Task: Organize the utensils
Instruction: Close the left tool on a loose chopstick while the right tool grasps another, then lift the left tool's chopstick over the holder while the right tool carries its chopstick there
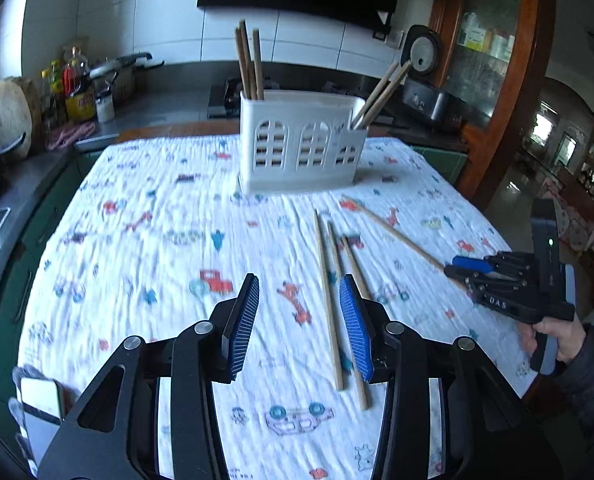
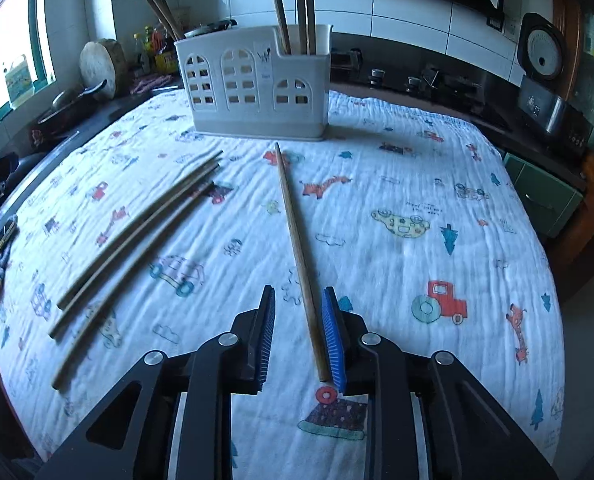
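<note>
A white utensil holder (image 1: 303,142) stands at the far middle of the table, with chopsticks upright in both end compartments; it also shows in the right wrist view (image 2: 257,84). Three loose chopsticks (image 1: 328,296) lie side by side on the cloth under my open left gripper (image 1: 299,288), one between the jaws. They also show in the right wrist view (image 2: 137,236). My right gripper (image 2: 299,300) is open around the thick end of a single chopstick (image 2: 295,240), which lies on the cloth against the right pad. It also shows in the left wrist view (image 1: 463,266).
A patterned white cloth (image 2: 397,184) covers the table. A counter with bottles (image 1: 73,88), a pan and a round board (image 1: 5,114) runs along the left. A rice cooker (image 2: 543,50) and a cabinet stand at the right. A phone (image 1: 41,398) lies at the near left corner.
</note>
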The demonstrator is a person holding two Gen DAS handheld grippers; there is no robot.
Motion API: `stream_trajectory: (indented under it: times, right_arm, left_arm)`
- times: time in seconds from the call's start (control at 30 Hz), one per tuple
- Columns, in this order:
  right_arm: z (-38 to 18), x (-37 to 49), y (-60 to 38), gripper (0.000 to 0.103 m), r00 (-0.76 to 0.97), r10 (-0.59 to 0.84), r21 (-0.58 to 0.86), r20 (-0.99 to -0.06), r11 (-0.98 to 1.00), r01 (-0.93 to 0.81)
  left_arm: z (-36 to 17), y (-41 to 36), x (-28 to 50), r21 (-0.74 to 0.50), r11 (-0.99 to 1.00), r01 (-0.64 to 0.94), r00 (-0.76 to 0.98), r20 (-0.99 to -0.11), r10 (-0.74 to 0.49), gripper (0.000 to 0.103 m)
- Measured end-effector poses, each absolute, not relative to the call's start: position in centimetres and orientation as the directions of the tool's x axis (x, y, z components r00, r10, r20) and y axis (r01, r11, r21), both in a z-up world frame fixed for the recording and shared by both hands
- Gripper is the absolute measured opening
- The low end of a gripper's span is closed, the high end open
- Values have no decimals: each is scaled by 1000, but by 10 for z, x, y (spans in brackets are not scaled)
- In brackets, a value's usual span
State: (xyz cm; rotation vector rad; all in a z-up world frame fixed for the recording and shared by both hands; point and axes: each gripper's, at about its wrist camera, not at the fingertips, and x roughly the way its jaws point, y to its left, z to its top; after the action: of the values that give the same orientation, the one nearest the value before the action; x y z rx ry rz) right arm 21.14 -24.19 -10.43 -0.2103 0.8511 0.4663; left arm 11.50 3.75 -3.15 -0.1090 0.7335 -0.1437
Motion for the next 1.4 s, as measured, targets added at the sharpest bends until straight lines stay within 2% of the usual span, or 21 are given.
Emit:
stream_trajectory:
  times: [0.4, 0.57, 0.83, 1.2, 1.4]
  right_arm:
    - [-118, 218, -238, 9, 556, 272, -40, -785, 874, -484]
    - [-117, 213, -233, 8, 569, 263, -71, -779, 865, -497]
    - [-102, 199, -232, 7, 595, 300, -50, -746, 865, -499]
    - [-69, 174, -237, 7, 647, 354, -7, -675, 874, -486]
    - [-55, 165, -241, 7, 669, 365, 4, -648, 880, -476]
  left_arm:
    - [-83, 27, 114, -173, 980, 94, 647, -737, -193, 42]
    - [-95, 12, 121, -183, 975, 129, 620, -752, -223, 33]
    - [-108, 2, 137, -202, 971, 129, 592, -770, -239, 24]
    - [-119, -1, 150, -218, 969, 113, 570, -785, -243, 15]
    - [-121, -4, 154, -208, 973, 104, 567, -791, -230, 14]
